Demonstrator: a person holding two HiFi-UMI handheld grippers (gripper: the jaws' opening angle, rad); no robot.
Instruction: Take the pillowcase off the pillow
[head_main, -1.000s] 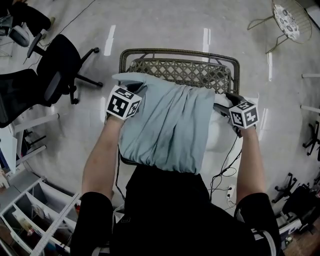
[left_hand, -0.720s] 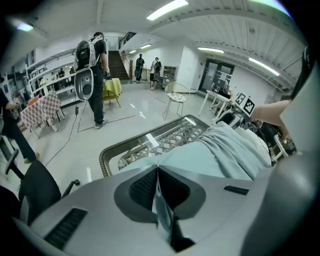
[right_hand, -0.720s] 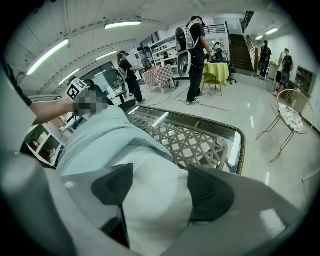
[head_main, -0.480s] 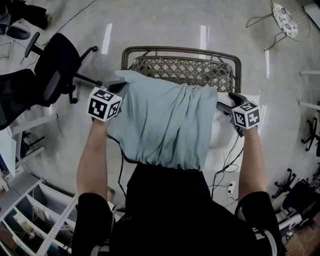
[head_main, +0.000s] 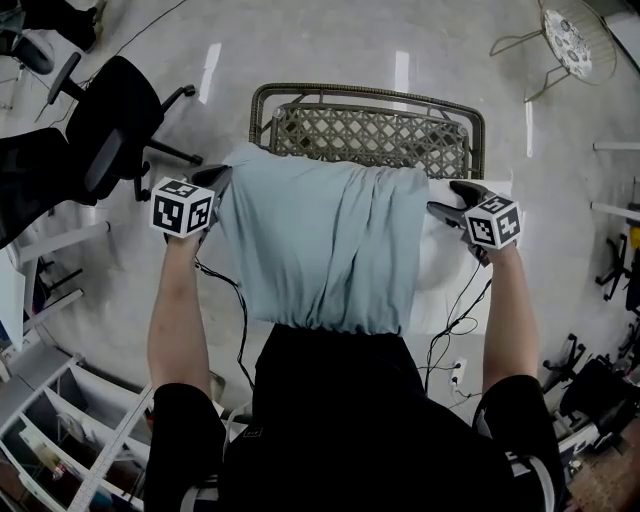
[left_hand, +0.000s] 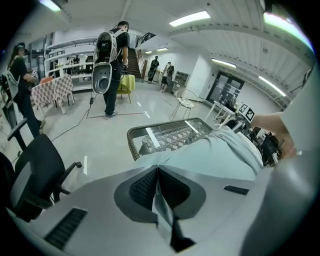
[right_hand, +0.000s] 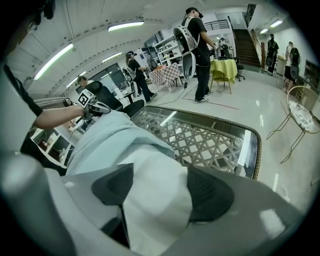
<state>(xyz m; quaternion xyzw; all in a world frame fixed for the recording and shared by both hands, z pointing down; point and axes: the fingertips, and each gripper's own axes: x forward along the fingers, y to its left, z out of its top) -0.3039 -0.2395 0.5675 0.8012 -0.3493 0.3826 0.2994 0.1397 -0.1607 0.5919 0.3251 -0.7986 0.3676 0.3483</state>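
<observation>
A pale blue pillowcase (head_main: 325, 240) covers most of a white pillow (head_main: 442, 262), which lies bare at its right end, over a wicker table. My left gripper (head_main: 218, 178) is at the case's left corner; in the left gripper view (left_hand: 157, 170) its jaws are shut on a thin fold of the blue cloth (left_hand: 210, 157). My right gripper (head_main: 447, 200) grips the bare pillow end; in the right gripper view (right_hand: 160, 175) both pads press into the white pillow (right_hand: 155, 205), with the pillowcase (right_hand: 107, 137) bunched beyond it.
The wicker table (head_main: 300, 95) has a glass top. Black office chairs (head_main: 110, 120) stand at the left, a round metal chair (head_main: 575, 35) at the top right, white shelves (head_main: 60, 430) at the bottom left. Cables (head_main: 455, 330) trail on the floor. People (left_hand: 112, 65) stand further off.
My left gripper has moved left, drawing the pillowcase's corner out with it. The right gripper has stayed on the pillow's end and shifted only slightly.
</observation>
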